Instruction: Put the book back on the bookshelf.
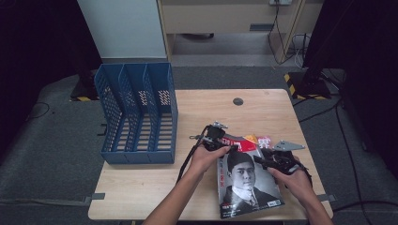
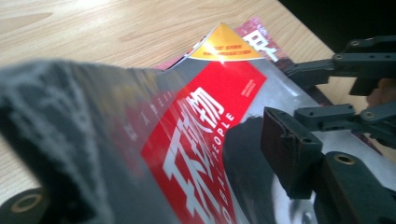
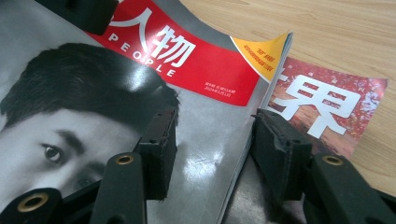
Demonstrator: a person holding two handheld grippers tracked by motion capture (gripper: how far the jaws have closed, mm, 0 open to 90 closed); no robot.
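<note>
Magazine (image 1: 248, 180) lying on table (image 1: 141, 183) atop a second, red magazine (image 3: 336, 109), right edge lifting. Right gripper (image 1: 273, 161) straddling that raised right edge: one jaw over the cover, the other beneath the edge, pads just apart from the paper, not seen pressing; jaws standing open around it. Left gripper (image 1: 220, 145) working at the top left corner, cover curling up over its left jaw, right jaw standing clear above the cover; grasp impossible to confirm. Blue file rack (image 1: 137, 112) sitting well apart, beyond the left gripper.
</note>
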